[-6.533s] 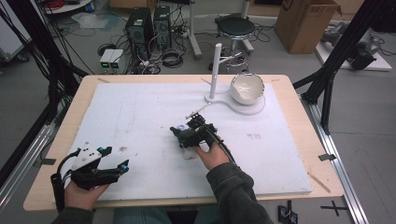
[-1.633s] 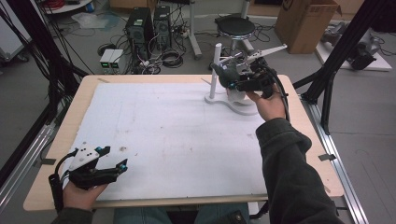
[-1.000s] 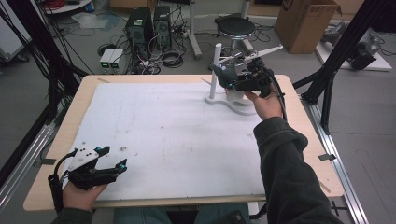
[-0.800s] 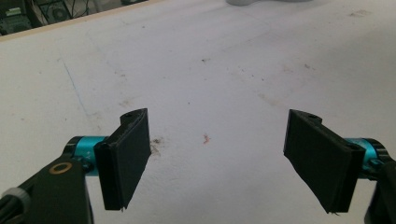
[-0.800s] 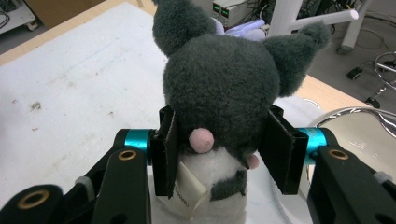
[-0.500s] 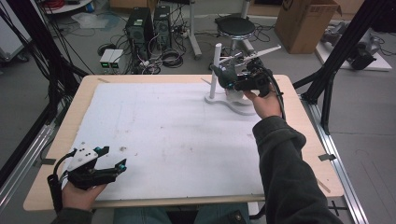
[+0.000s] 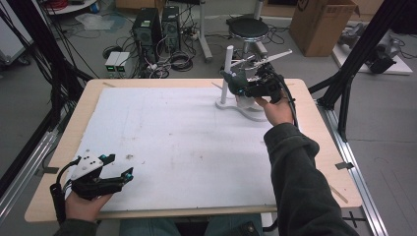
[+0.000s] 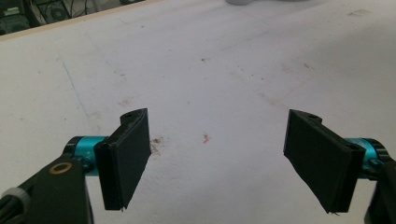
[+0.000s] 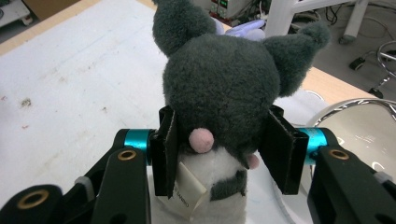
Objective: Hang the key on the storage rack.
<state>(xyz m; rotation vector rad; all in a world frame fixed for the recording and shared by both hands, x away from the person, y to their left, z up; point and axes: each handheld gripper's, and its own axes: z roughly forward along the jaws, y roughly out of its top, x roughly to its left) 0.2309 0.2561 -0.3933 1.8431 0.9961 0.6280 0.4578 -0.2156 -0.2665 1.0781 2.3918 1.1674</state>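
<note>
A dark grey plush toy (image 9: 224,84) with a white belly, a pink tail and a paper tag is pinched at its middle between the pads of my right gripper (image 9: 224,147). In the high view this gripper (image 7: 241,84) holds the toy (image 7: 233,80) in the air at the table's far right, beside a white post (image 7: 228,69) and over its white base (image 7: 248,113). A shiny metal bowl (image 9: 369,126) sits just right of the toy. At the near left corner my left gripper (image 7: 119,165) rests low over the white mat (image 8: 210,70); its jaws stand wide apart with nothing between them (image 8: 217,158).
A white mat (image 7: 187,142) covers most of the wooden table (image 7: 339,162). Black frame posts (image 7: 354,64) stand at both sides. On the floor beyond the far edge are computer cases (image 7: 157,24), cables, a stool (image 7: 248,27) and a cardboard box (image 7: 319,22).
Since the oldest frame the right hand has carried the toy from the mat's middle up to the far right by the post. Over the last second it barely shifted. The left hand stayed put.
</note>
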